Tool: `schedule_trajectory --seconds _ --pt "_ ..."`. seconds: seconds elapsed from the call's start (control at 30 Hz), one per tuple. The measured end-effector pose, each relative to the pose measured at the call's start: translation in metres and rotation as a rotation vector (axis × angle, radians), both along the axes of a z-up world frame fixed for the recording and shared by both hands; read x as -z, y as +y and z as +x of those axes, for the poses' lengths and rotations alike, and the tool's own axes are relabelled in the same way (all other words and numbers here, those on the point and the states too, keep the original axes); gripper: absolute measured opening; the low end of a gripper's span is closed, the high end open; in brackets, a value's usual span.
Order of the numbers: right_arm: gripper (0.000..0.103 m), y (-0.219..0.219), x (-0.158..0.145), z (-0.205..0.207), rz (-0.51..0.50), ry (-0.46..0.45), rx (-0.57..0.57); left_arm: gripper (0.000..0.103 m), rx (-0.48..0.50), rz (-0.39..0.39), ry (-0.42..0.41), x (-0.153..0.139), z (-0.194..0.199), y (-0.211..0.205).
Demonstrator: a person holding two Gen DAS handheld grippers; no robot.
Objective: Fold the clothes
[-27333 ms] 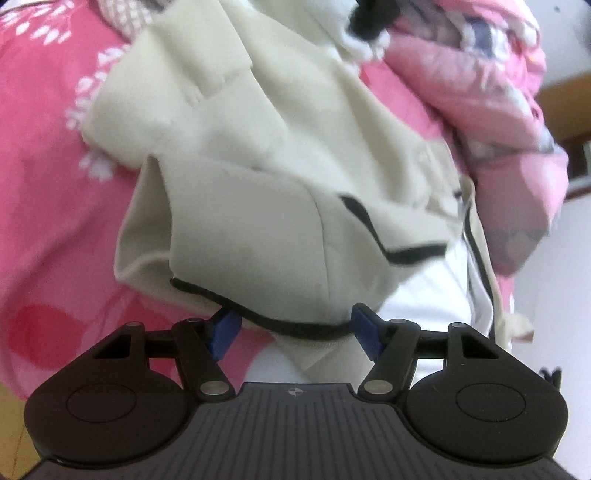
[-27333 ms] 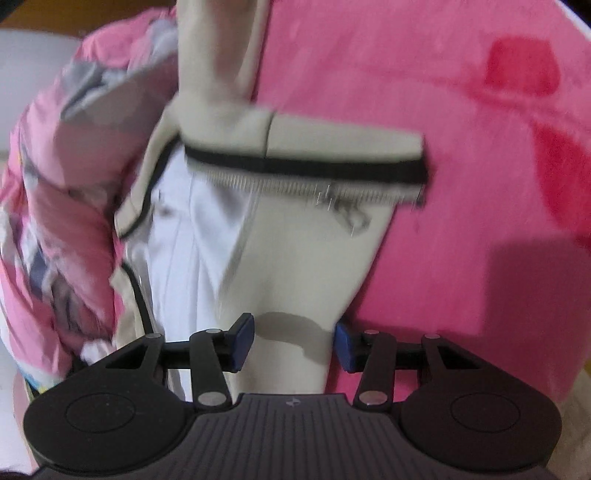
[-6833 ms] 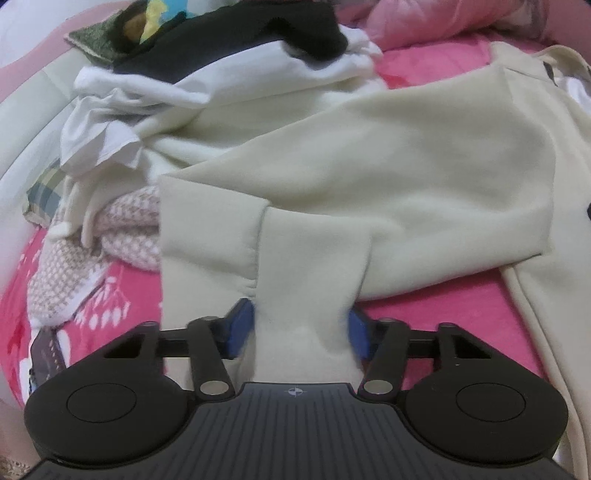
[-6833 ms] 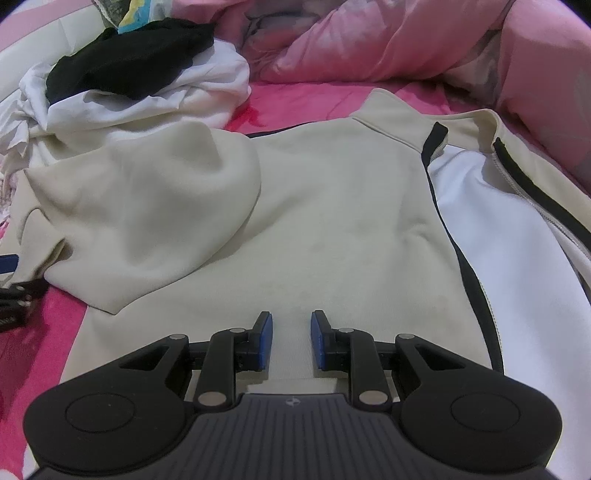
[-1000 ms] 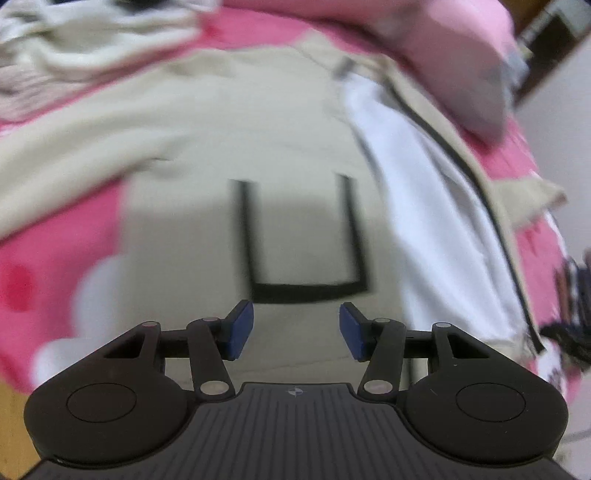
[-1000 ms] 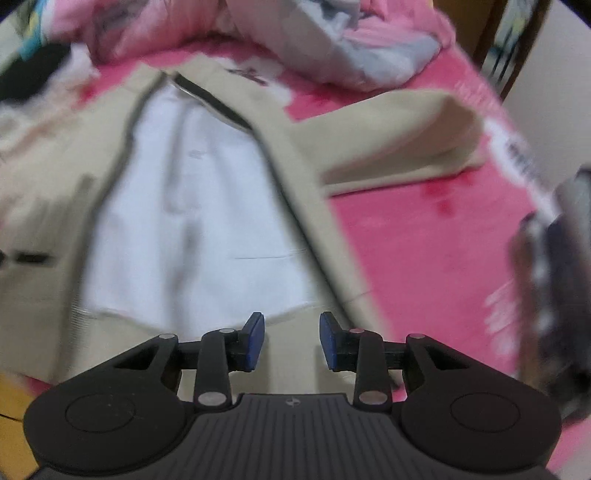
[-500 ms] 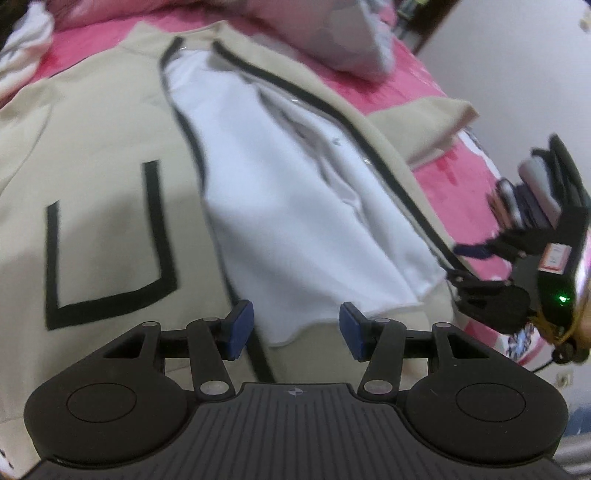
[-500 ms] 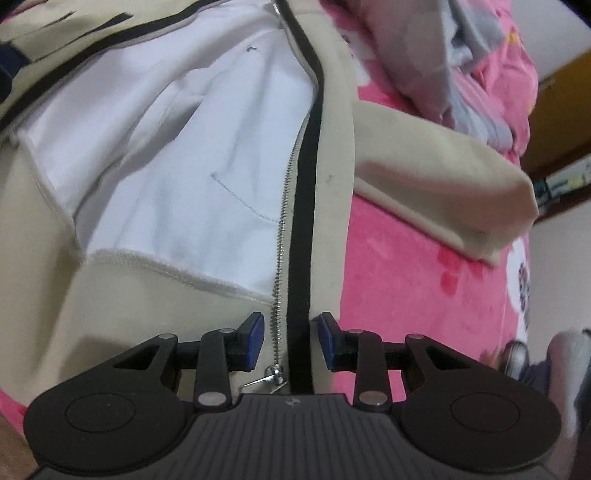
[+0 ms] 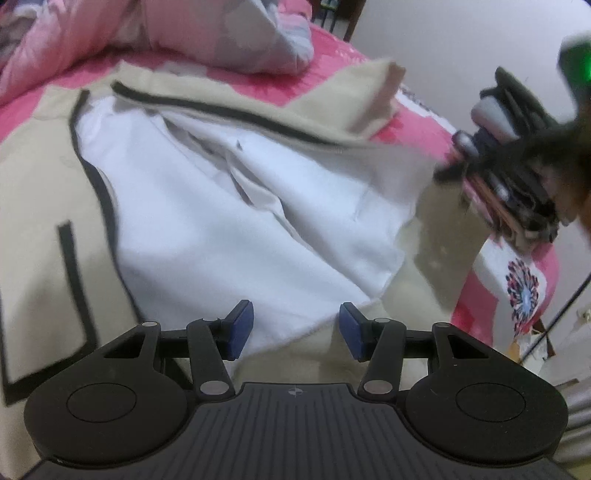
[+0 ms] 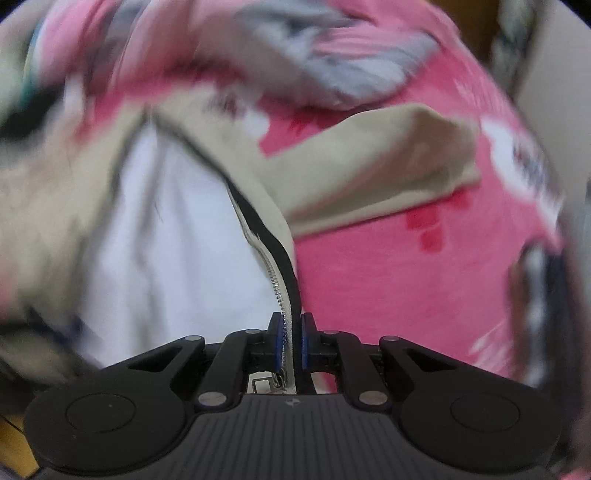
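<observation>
A cream zip jacket (image 9: 40,192) with black trim lies opened on the pink bed, its white lining (image 9: 221,206) facing up. My left gripper (image 9: 291,328) hovers open over the lower hem, nothing between its blue pads. My right gripper (image 10: 292,341) is shut on the jacket's zipper edge (image 10: 275,273) near the hem and holds that front panel lifted. In the left wrist view the right gripper (image 9: 517,173) shows blurred at the right, with the raised panel hanging from it. One cream sleeve (image 10: 388,166) lies out over the pink blanket.
A bunched pink and grey quilt (image 9: 207,33) lies along the far side of the bed. The pink floral blanket (image 10: 406,277) covers the bed to the right. A white wall (image 9: 461,44) and the bed's right edge show beyond the jacket.
My right gripper has shut on the zipper edge and lifted the front panel. The left gripper has shifted slightly and stays open over the hem.
</observation>
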State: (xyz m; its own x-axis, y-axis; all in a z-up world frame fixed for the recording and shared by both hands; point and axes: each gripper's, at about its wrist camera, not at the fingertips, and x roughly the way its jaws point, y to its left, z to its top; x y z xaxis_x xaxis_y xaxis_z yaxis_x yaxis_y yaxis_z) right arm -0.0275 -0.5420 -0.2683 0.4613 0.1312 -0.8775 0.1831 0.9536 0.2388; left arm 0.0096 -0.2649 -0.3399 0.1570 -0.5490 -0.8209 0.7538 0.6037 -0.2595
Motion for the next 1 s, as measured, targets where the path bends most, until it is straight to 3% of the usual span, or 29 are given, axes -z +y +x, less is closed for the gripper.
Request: schedule_trajectory --seconds 0.13,0.23,0.37,0.53,0.73,1.0 --pt "0.009 -0.029 -0.01 0.0 0.467 -0.032 0.168 0.052 -0.053 0.0 0.082 0.022 0.006 -0.001" --pt "0.009 -0.024 -0.013 0.003 0.676 -0.075 0.177 0.051 -0.123 -0.049 0.156 0.028 0.014 0.008" --pt "0.009 0.016 -0.027 0.021 0.699 -0.088 0.014 0.051 -0.236 -0.132 0.233 0.019 0.026 0.04" --pt "0.009 0.079 -0.035 0.045 0.73 -0.064 -0.216 0.051 -0.403 -0.252 0.336 0.002 0.038 0.113" --pt "0.009 0.155 -0.012 0.063 0.684 0.026 -0.389 0.051 -0.583 -0.359 0.488 0.005 0.042 0.199" --pt "0.009 0.215 0.063 0.08 0.549 0.212 -0.451 0.051 -0.519 -0.34 0.553 0.017 0.039 0.214"
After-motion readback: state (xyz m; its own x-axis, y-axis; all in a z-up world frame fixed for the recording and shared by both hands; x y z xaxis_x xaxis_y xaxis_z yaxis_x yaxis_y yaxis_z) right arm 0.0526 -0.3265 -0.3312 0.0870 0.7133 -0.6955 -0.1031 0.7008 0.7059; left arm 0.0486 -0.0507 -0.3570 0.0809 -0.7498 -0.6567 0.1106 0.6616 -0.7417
